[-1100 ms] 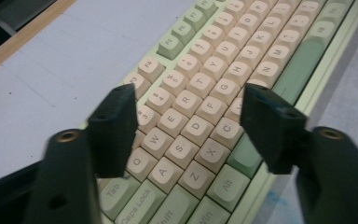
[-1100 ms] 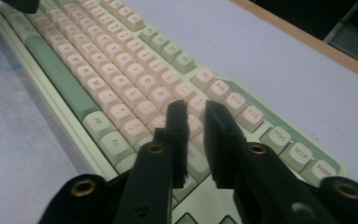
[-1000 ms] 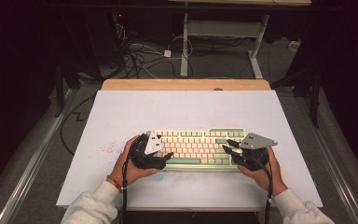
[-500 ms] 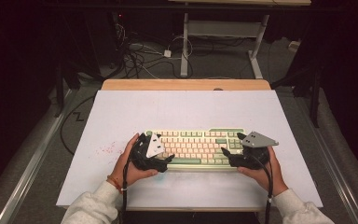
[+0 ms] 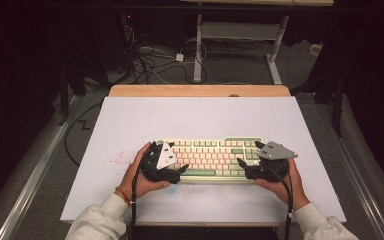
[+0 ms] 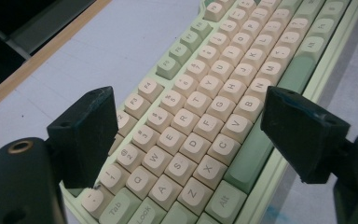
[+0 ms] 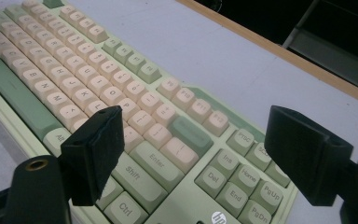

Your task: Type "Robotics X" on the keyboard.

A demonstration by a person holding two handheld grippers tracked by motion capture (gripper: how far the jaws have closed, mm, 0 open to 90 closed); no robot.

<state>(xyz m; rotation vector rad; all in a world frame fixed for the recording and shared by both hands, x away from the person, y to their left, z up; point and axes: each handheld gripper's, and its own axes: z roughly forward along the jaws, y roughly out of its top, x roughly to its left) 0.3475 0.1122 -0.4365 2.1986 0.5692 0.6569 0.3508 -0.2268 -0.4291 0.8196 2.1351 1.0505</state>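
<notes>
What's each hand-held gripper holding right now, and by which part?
Nothing. The left hand-held gripper and right hand-held gripper have just opened; both hover with jaws wide over opposite ends of the pale green keyboard with cream keys.

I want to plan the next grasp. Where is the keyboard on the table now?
In the high view, the keyboard lies on the near half of the white table, centred, between the left gripper and the right gripper at its ends.
</notes>
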